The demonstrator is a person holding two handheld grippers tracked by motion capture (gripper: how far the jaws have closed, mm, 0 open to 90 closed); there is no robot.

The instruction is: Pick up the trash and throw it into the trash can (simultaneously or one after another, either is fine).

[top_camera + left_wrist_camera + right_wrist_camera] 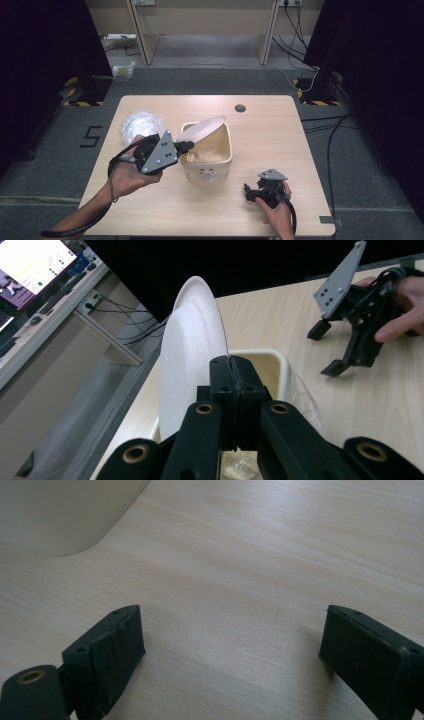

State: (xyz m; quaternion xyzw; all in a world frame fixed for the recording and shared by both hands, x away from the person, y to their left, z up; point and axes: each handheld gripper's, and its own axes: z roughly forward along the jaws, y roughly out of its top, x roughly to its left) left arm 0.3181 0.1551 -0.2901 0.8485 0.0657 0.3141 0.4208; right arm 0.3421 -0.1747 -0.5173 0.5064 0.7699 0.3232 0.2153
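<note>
One tilted plate [201, 128] in raised left gripper [184, 146].

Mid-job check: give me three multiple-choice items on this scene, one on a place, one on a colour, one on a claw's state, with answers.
1. Where is the white plate?
A. flat on the floor
B. held tilted over the cream tub
C. under the right claw

2. What colour is the tub?
A. cream
B. red
C. blue

3. How does the right claw stand?
A. shut on the plate
B. shut on a bag
C. open above bare table

Answers:
1 B, the left claw pinches the plate's rim over the tub's opening.
2 A, its walls look pale cream in the high view.
3 C, its jaws stand wide apart with only wood between them.
</note>
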